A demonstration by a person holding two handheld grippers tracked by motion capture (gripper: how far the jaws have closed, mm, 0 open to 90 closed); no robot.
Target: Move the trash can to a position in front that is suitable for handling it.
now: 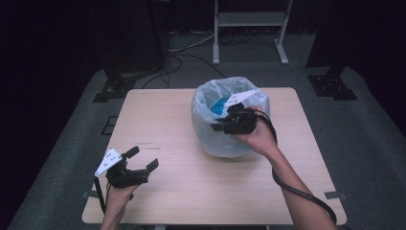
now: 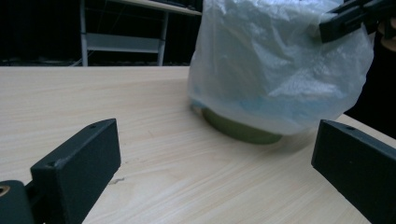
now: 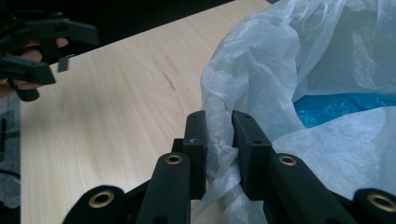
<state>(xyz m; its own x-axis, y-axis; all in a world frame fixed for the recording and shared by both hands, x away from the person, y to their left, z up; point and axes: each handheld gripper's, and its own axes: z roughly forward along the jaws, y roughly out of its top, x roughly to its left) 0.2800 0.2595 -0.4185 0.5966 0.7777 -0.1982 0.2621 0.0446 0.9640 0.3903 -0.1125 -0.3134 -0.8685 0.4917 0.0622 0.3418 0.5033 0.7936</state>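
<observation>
So, bag: thin crinkly translucent plastic bag (image 1: 230, 120) lining a bin, far-right middle of the pale wood bench (image 1: 167, 139)
right hand-held gripper (image 3: 219, 135): pinching the bag's bunched rim
left hand-held gripper (image 1: 142, 159): jaws wide, empty, near-left of the bag
left gripper view: olive round bin base (image 2: 240, 130) under the bag
right gripper view: blue inside (image 3: 336, 107)

We see a light wooden table (image 1: 182, 120) with rounded corners standing on grey carpet (image 1: 364, 124). On its far right part sits a small bin with an olive-green base (image 2: 240, 129), lined with a translucent white plastic bag (image 1: 225, 139) that drapes over its sides. A faint dark scuff (image 1: 143, 143) marks the tabletop left of the bin.
</observation>
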